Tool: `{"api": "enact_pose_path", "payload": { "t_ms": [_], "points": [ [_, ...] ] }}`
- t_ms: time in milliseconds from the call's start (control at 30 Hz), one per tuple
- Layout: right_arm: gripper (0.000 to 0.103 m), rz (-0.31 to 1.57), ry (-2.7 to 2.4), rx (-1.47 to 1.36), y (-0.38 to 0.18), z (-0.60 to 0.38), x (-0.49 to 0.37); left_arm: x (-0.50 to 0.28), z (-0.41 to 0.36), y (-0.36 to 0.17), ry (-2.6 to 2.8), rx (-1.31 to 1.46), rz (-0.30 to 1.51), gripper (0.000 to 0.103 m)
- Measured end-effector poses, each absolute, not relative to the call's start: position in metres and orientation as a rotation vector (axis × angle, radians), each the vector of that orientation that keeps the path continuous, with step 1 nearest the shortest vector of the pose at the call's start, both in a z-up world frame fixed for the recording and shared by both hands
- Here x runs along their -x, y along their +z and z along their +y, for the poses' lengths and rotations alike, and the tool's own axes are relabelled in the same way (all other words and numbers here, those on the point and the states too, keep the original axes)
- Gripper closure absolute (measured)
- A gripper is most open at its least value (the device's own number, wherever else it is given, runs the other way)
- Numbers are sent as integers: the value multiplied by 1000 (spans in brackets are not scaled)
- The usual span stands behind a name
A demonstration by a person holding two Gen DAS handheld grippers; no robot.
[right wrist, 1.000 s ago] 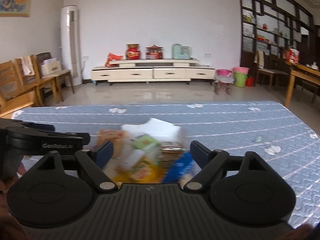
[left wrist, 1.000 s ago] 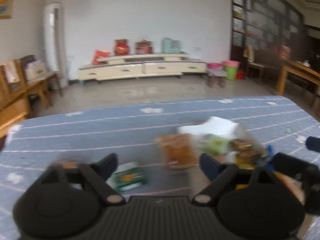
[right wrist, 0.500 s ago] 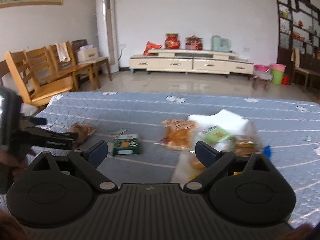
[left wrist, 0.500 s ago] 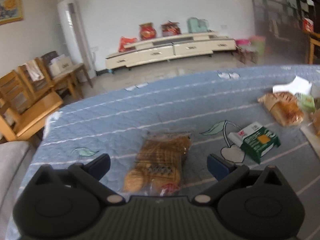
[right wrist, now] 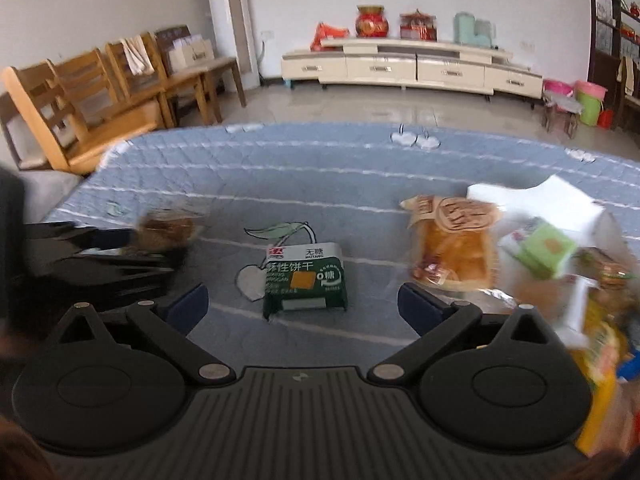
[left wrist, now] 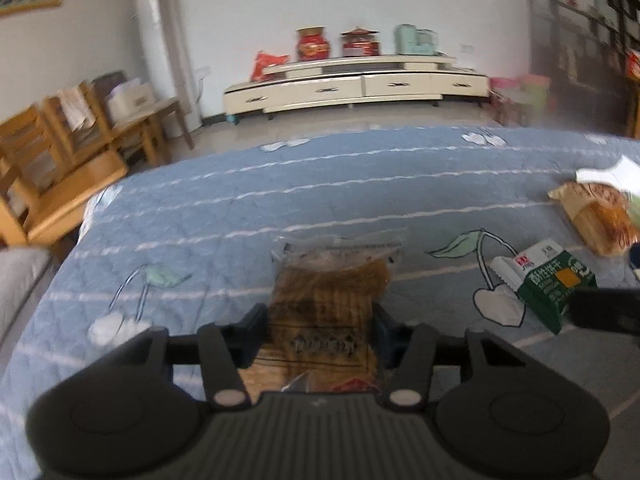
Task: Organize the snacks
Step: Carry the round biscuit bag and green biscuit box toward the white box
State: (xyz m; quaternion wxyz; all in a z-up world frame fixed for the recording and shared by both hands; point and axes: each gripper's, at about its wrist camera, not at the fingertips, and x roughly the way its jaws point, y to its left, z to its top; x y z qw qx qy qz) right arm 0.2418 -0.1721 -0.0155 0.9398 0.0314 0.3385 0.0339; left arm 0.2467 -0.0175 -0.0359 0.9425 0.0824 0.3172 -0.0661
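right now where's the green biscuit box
The green biscuit box lies flat on the blue quilt, centred ahead of the open right gripper, over a printed cherry, with the bread packet to its right.

Background: wooden chairs (right wrist: 92, 108) at left, cream TV cabinet (right wrist: 412, 66) against far wall, white floor-standing air conditioner (left wrist: 166, 44), pink and green buckets (right wrist: 580, 98)

Biscuit pack (right wrist: 305, 278) left of bread (right wrist: 456, 246).
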Motion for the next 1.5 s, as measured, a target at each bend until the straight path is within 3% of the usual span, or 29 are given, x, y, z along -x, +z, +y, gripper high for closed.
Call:
{"api": "enact_pose_path", "payload": {
  "t_ms": [200, 233, 267, 333, 1500],
  "points": [
    [0, 731, 44, -4, -30, -166, -281, -226, -12, -28, -90, -153, 639, 52],
    [14, 746, 58, 9, -30, -162, -283, -222, -12, -26, -87, -145, 637, 52],
    [37, 767, 69, 12, -33, -160, -287, -219, -13, -24, -85, -138, 635, 52],
    [40, 758, 67, 34, -34, -156, -289, -212, -11, -20, -82, -121, 625, 52],
    [40, 465, -38, -28, 73, -244, -34, -28, -74, 81, -128, -92, 479, 52]
  ]
}}
